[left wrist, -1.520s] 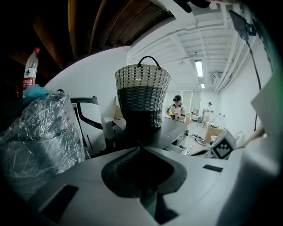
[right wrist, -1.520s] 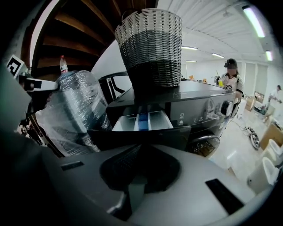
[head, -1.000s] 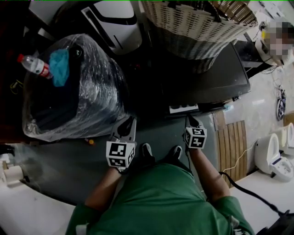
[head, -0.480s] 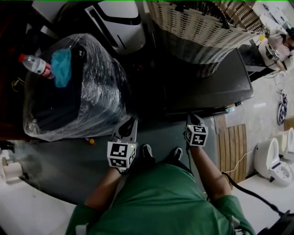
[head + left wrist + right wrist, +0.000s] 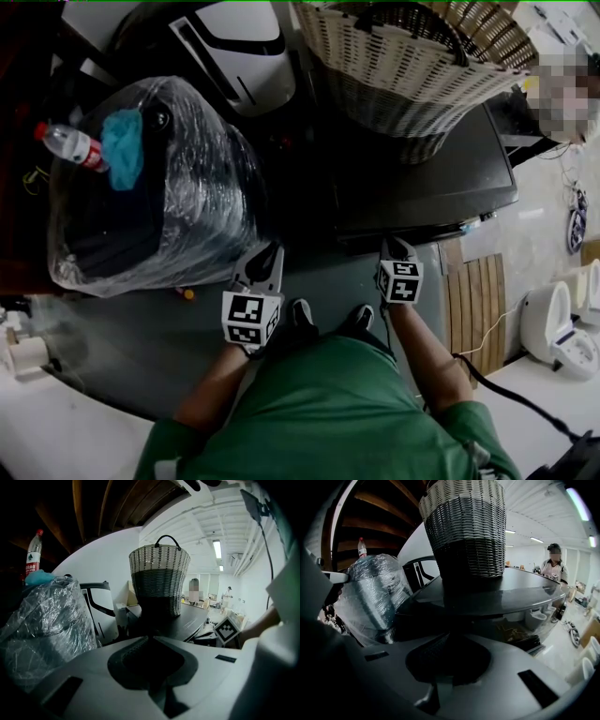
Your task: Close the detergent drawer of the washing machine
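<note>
The right gripper [image 5: 395,247] sits just right of centre in the head view, its tip at the front edge of the dark washer [image 5: 422,169]. Its own view shows the jaws pressed together with nothing between them. A second ago the drawer stuck out as a white block from that front edge, just left of the tip. Half a second ago it had already gone in, and now no white shows there, only a thin pale line along the edge, so the drawer lies pushed into the washer front right above the gripper. The left gripper [image 5: 267,255] hangs left of centre, well clear of the washer, beside the plastic-wrapped bundle [image 5: 150,187]. Its jaws are also together and empty, and it has hardly moved over the second. The basket [image 5: 412,66] stands on the washer top at the upper right as before. At the upper left a bottle [image 5: 70,142] and a blue cloth [image 5: 122,148] lie on the bundle, unchanged.
</note>
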Demonstrator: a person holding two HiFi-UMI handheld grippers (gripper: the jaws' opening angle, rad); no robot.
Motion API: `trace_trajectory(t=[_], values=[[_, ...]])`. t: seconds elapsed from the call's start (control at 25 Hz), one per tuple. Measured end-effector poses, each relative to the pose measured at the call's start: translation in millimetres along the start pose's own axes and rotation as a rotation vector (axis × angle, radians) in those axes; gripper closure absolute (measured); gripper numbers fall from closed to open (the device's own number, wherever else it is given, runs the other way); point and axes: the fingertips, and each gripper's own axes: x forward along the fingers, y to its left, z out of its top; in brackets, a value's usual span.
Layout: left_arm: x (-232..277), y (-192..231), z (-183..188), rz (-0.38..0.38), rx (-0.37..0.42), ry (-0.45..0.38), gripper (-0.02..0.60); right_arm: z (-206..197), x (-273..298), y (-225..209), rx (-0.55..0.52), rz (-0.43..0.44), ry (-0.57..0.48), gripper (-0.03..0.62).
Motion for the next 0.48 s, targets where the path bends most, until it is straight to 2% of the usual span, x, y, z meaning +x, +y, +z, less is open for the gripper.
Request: trace_trajectory(t=[0.32,0.48], values=[[8.9,4.9,-4.3,-0.001,0.009,0.018,0.540,1.9,1.4,-1.2,0.015,-0.009,0.013,0.574],[9.6,3.0,4.8,-0.010,0.004,0.006,0.540,0.6,2.4,-0.5,0.022,-0.016,0.030,0.574]])
